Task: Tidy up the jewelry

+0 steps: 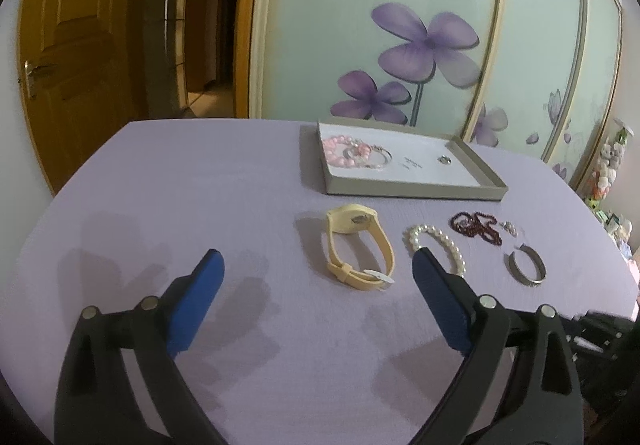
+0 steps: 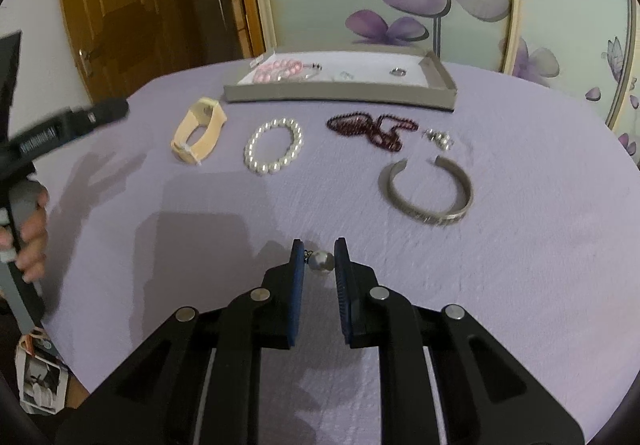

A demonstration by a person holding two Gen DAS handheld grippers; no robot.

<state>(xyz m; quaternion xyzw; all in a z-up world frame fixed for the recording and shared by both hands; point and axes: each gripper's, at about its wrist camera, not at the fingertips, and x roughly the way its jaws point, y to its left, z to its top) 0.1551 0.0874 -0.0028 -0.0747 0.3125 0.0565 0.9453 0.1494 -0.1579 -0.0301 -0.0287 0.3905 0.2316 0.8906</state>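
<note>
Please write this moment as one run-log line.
right gripper: closing around pearl earring | left gripper: open, empty | tray: partly filled

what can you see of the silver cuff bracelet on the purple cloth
The silver cuff bracelet is an open band of dull grey metal, with a pattern or lettering along its near outer face, too blurred to read. It lies flat on the purple cloth, its gap facing the tray. Nothing touches it; the dark red beads and a small silver piece lie just beyond.
</note>
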